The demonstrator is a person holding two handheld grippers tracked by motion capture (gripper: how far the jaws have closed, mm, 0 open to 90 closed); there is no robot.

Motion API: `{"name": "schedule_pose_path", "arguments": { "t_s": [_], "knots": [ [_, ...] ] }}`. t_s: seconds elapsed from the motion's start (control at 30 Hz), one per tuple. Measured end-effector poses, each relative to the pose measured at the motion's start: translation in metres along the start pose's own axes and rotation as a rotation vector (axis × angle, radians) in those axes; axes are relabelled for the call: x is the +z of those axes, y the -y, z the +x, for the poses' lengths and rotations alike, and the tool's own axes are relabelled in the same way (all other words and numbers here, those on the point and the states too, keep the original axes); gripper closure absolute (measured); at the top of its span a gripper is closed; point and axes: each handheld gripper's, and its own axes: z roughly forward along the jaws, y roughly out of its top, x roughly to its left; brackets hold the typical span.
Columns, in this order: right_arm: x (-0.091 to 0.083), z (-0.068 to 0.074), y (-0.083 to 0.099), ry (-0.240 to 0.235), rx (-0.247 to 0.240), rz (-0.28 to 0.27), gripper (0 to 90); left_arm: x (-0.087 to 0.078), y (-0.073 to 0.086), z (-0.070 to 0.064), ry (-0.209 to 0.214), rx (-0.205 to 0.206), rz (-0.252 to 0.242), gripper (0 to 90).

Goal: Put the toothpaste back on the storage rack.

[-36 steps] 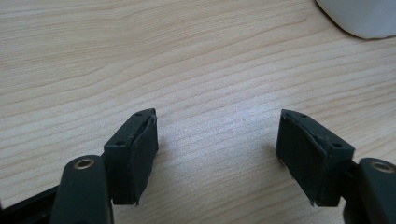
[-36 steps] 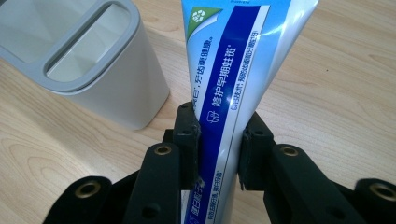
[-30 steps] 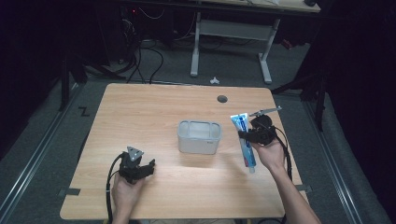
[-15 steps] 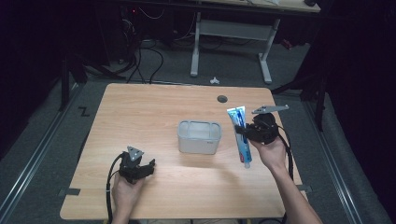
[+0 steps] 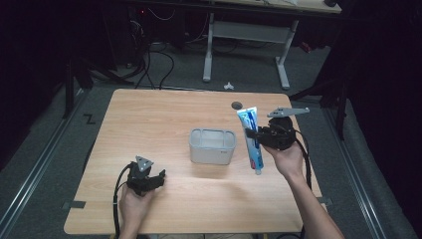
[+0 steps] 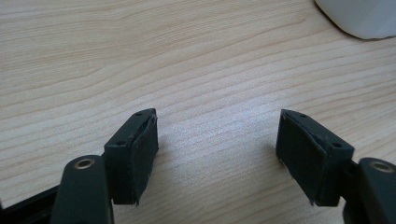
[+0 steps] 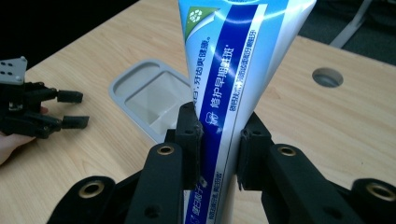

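Observation:
A blue and white toothpaste tube [image 5: 251, 139] is held upright off the table, cap end down, by my right gripper [image 5: 250, 135], which is shut on its middle. In the right gripper view the tube [image 7: 233, 88] rises between the two black jaws of the right gripper [image 7: 219, 140]. A grey open container [image 5: 212, 146] stands at the table's centre, just left of the tube; the right gripper view shows the container [image 7: 144, 100] with nothing inside. My left gripper [image 5: 158, 178] rests open near the front left of the table, and the left gripper [image 6: 217, 140] has bare wood between its jaws.
The wooden table [image 5: 149, 119] has a round cable hole [image 5: 237, 105] near its back edge. The container's corner [image 6: 359, 18] shows at the top right of the left gripper view. Desk legs and cables stand on the floor behind the table.
My right gripper has lifted the toothpaste tube off the table and carried it left toward the container, turning it more upright. The left gripper has stayed still.

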Motion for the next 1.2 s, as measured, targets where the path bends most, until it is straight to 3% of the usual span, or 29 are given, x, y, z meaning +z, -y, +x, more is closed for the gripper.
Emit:
{"name": "schedule_pose_path", "arguments": {
  "t_s": [0.27, 0.47, 0.87, 1.2],
  "knots": [
    [-0.001, 0.011, -0.012, -0.028, -0.045, -0.058, 74.6, 0.0, 0.0, 0.0, 0.0, 0.0, 0.0, 30.1],
    [0.004, 0.018, -0.022, -0.05, -0.051, -0.104, 74.8, 0.0, 0.0, 0.0, 0.0, 0.0, 0.0, 30.1],
    [0.018, 0.032, -0.04, -0.051, -0.076, -0.181, 74.9, 0.0, 0.0, 0.0, 0.004, 0.004, -0.002, 31.3],
    [0.031, 0.037, -0.056, -0.032, -0.093, -0.188, 74.9, 0.0, 0.0, 0.0, 0.004, 0.003, -0.002, 31.2]
  ]
}}
